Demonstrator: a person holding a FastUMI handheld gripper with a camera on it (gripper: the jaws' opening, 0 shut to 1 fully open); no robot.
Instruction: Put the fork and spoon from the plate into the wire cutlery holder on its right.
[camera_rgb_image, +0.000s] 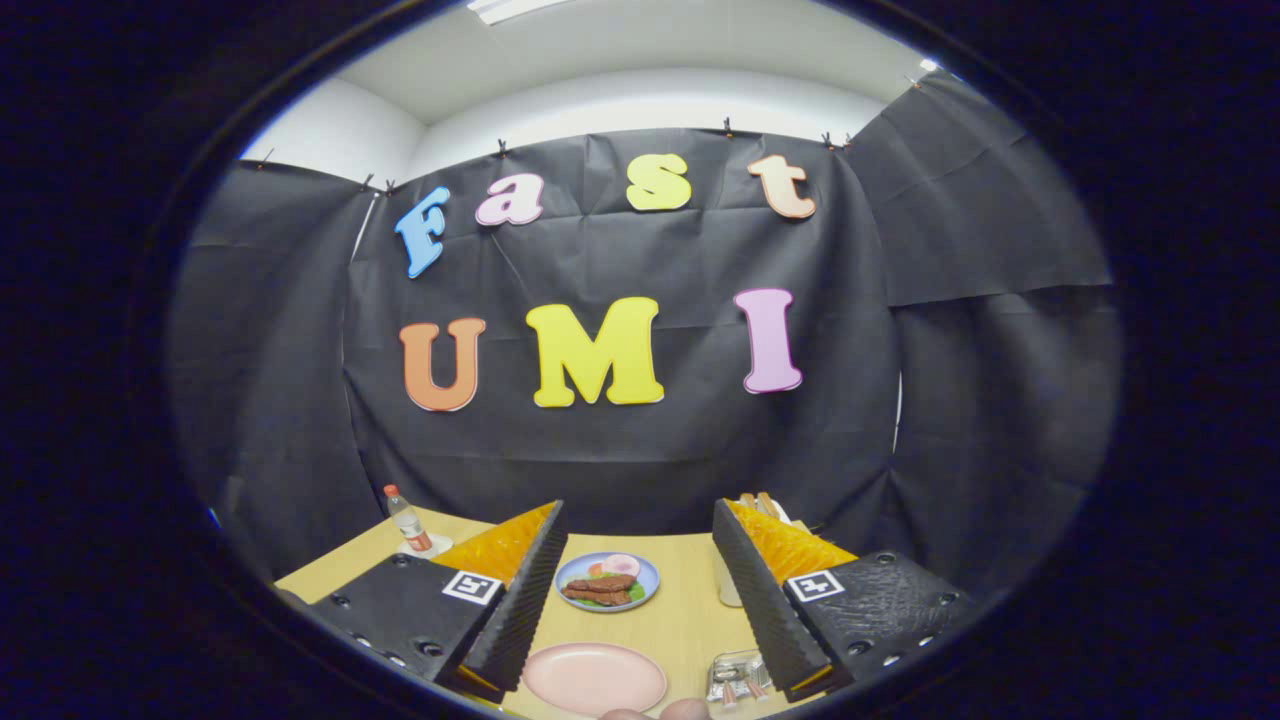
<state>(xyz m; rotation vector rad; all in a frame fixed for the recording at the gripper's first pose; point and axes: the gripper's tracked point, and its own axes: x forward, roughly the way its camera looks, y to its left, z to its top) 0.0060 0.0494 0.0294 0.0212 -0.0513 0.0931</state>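
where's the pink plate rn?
Gripper view: the pink plate lies on the table between the open gripper fingers, nearer than the blue food plate, left of the wire holder.

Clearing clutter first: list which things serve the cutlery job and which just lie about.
Job: round pink plate; silvery wire holder right of it; black-and-orange gripper, fingers apart.
Lying about: blue plate of food beyond the pink one; clear bottle with red label; tan wooden table.

pink plate (594, 678) between gripper (640, 570) fingers
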